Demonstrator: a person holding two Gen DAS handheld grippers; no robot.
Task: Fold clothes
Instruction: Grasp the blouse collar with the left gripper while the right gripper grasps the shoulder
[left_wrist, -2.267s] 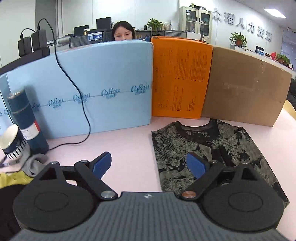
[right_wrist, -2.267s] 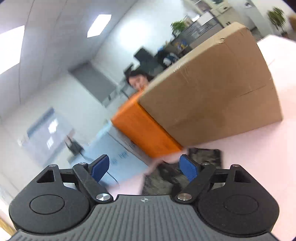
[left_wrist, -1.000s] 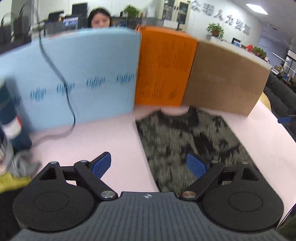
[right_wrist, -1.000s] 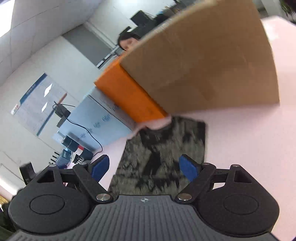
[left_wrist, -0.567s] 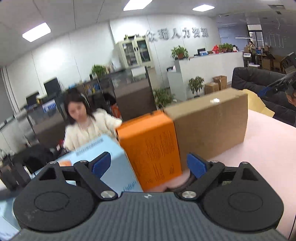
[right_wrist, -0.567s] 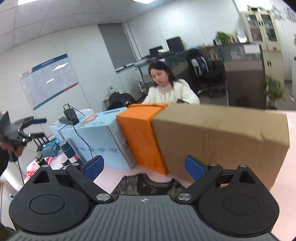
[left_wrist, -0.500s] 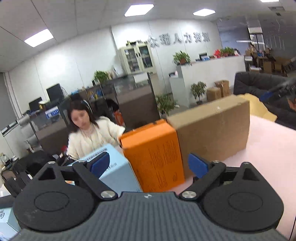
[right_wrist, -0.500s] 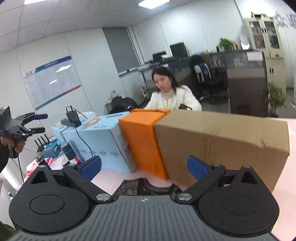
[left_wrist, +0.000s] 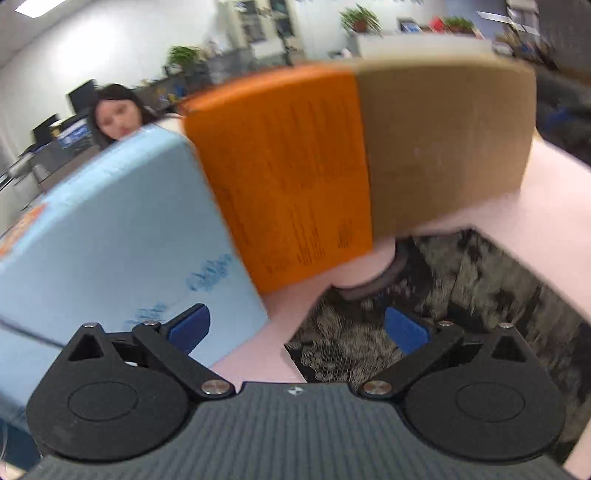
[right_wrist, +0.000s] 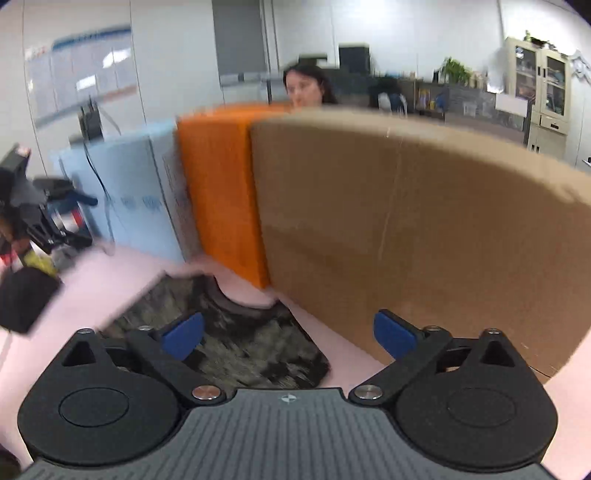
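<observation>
A dark patterned T-shirt (left_wrist: 480, 295) lies flat on the pink table (left_wrist: 554, 192), its collar toward the boxes. In the left wrist view my left gripper (left_wrist: 295, 328) hovers over the shirt's left shoulder edge. Its jaws are closing from wide apart, with nothing between the blue pads. In the right wrist view the shirt (right_wrist: 240, 332) spreads under my right gripper (right_wrist: 288, 336), near the right shoulder beside the collar. Those jaws are closing too, still wide and empty. The left gripper (right_wrist: 85, 219) appears blurred at the far left.
A light blue box (left_wrist: 110, 229), an orange box (left_wrist: 288, 177) and a brown cardboard box (right_wrist: 406, 229) stand in a row just behind the shirt. A person sits behind them. A black object (right_wrist: 22, 299) and small items lie at the table's left.
Both views have tipped down from the office toward the table and moved closer to the boxes. The shirt's collar and shoulders now show below both grippers. Jaws stand slightly narrower.
</observation>
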